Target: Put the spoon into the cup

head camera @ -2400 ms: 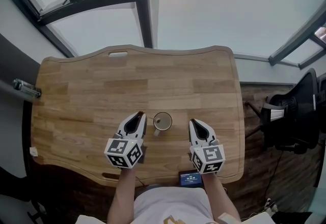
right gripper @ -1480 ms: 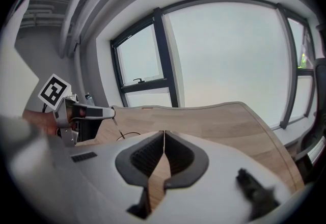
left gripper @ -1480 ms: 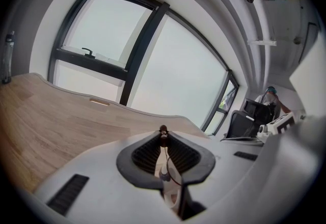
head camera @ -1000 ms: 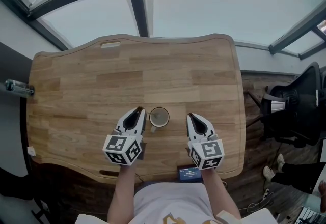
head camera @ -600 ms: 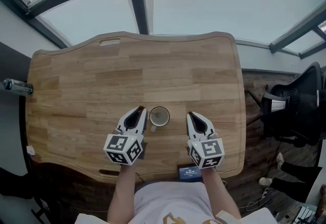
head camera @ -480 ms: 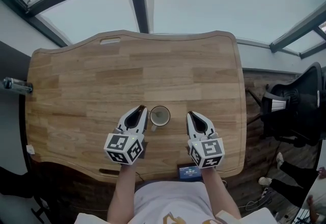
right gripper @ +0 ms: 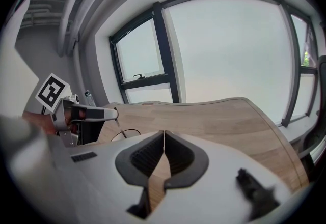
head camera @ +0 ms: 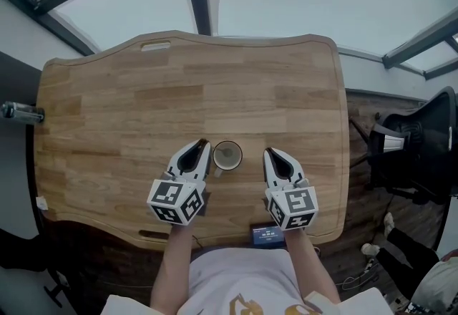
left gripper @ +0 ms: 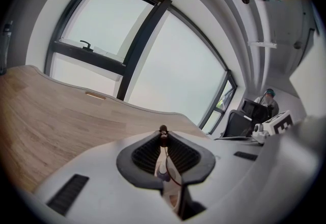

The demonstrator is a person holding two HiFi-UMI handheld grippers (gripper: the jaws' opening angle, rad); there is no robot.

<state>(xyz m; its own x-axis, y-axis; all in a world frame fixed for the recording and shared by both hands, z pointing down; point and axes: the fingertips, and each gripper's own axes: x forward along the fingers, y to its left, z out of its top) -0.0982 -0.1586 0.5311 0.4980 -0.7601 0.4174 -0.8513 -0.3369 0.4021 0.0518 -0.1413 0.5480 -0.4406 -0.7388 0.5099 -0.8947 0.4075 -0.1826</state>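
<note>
Head view: left tool [head camera: 201, 147], clamped on a thin pale spoon [left gripper: 162, 164], just beside the round pale cup [head camera: 227, 155] on the wooden counter [head camera: 129, 113]; right tool [head camera: 272, 157] closed, empty.

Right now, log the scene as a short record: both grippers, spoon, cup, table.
left gripper: shut on the spoon, at the cup's left rim
right gripper: shut, nothing between the jaws, right of the cup and apart from it
cup: upright on the table, between the two grippers
spoon: hangs down from the left jaws toward the cup; whether its end is inside cannot be told
table: wooden, nothing else on the top
</note>
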